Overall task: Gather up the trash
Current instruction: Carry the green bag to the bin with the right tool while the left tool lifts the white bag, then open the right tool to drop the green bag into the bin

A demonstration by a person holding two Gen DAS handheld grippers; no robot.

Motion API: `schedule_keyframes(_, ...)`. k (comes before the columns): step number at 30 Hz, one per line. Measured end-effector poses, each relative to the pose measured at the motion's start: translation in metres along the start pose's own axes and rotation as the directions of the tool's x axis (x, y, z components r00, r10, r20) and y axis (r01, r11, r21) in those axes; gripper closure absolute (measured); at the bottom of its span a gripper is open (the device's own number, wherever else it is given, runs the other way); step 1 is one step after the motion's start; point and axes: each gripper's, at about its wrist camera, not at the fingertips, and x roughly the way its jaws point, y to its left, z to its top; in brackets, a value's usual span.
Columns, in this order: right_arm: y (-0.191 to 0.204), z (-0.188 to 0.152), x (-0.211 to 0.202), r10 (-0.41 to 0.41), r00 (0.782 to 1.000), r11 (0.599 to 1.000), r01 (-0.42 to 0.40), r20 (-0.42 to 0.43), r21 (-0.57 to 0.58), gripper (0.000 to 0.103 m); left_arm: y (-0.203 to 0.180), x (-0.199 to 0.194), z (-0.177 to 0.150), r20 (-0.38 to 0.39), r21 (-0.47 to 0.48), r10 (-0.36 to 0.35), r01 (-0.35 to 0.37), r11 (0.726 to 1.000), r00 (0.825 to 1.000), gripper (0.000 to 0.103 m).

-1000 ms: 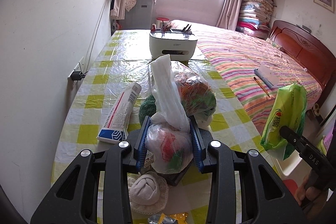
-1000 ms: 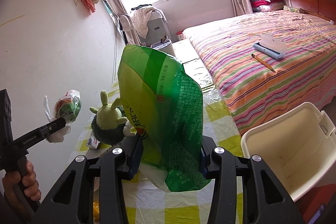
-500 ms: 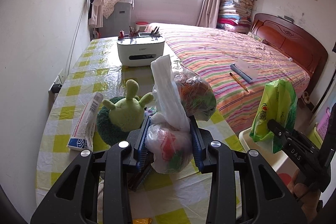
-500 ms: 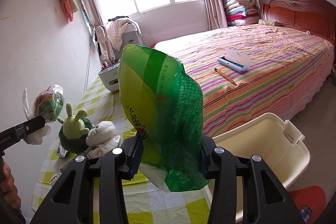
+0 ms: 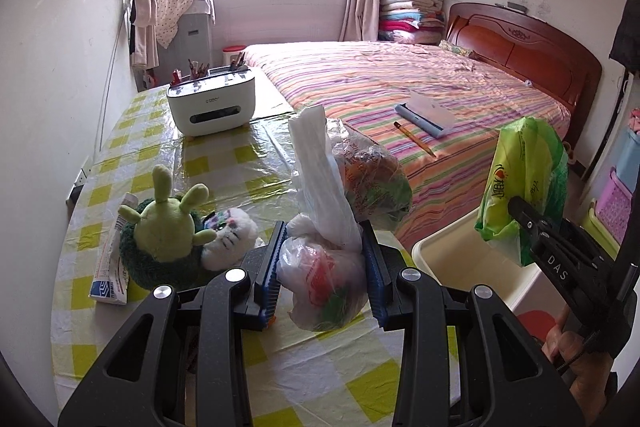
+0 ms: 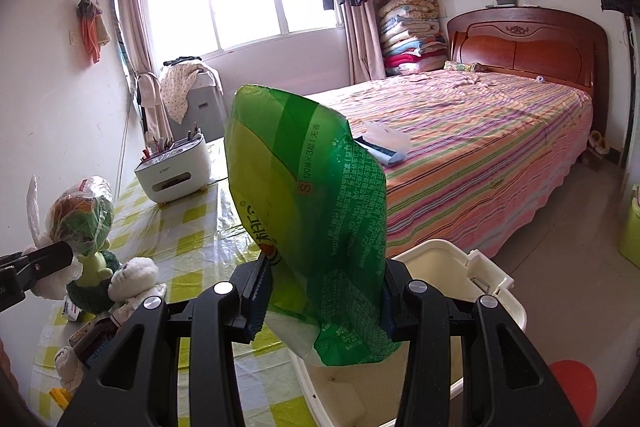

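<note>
My left gripper (image 5: 323, 273) is shut on a clear plastic bag of trash (image 5: 336, 211) with red, orange and green wrappers inside, held above the yellow-checked table (image 5: 224, 163). From the right wrist view that bag of trash (image 6: 80, 215) hangs at the far left in the left gripper (image 6: 40, 263). My right gripper (image 6: 324, 295) is shut on a crumpled green plastic wrapper (image 6: 316, 223), over the rim of a cream plastic bin (image 6: 480, 279). The left wrist view shows the green wrapper (image 5: 524, 183) above the cream bin (image 5: 460, 259), held by the right gripper (image 5: 520, 211).
A green plush toy (image 5: 168, 227), a white plush toy (image 5: 232, 239) and a toothpaste box (image 5: 112, 267) lie on the table. A white organizer box (image 5: 212, 107) stands further back. A striped bed (image 5: 420, 107) lies right of the table. A hand (image 5: 576, 363) grips the right tool.
Both grippers swung to the right with their loads. The cream bin has come into view under the green wrapper, and the plush toys now show left of the left gripper.
</note>
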Motion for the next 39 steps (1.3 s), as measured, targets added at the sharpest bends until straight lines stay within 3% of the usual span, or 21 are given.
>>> schedule_keyframes(10,-0.022,0.001,0.011,-0.032,0.999,0.999,0.032,-0.026,0.032,0.058,-0.029,0.003,0.001,0.023,0.035,-0.041,0.040,0.999,0.999,0.068)
schedule_keyframes(20,-0.025,-0.002,0.012,-0.049,0.998,0.997,0.051,-0.046,0.049,0.037,-0.043,0.014,0.006,0.007,0.043,-0.051,0.050,0.998,0.999,0.068)
schedule_keyframes(27,-0.028,-0.002,0.011,-0.052,0.998,0.996,0.055,-0.044,0.066,0.033,-0.046,0.020,0.006,-0.006,0.054,-0.060,0.060,0.997,0.998,0.068)
schedule_keyframes(29,-0.028,-0.002,0.013,-0.081,0.995,0.995,0.084,-0.055,0.054,0.030,-0.049,0.022,0.005,-0.010,0.058,-0.060,0.061,0.996,0.998,0.068)
schedule_keyframes(32,-0.022,-0.006,0.030,-0.155,0.977,0.988,0.153,-0.144,-0.025,0.027,-0.050,0.023,0.005,-0.011,0.068,-0.057,0.058,0.996,0.998,0.067)
schedule_keyframes(34,-0.030,-0.003,0.020,-0.101,0.990,0.994,0.105,-0.094,0.042,0.027,-0.052,0.024,0.005,-0.012,0.070,-0.059,0.060,0.996,0.998,0.067)
schedule_keyframes(36,-0.035,0.000,0.012,-0.120,0.991,0.991,0.123,-0.050,0.055,0.027,-0.053,0.024,0.005,-0.011,0.066,-0.063,0.063,0.996,0.998,0.067)
schedule_keyframes(39,-0.040,0.000,0.012,-0.113,0.992,0.989,0.117,-0.049,0.089,0.027,-0.056,0.027,0.005,-0.015,0.068,-0.072,0.072,0.995,0.997,0.067)
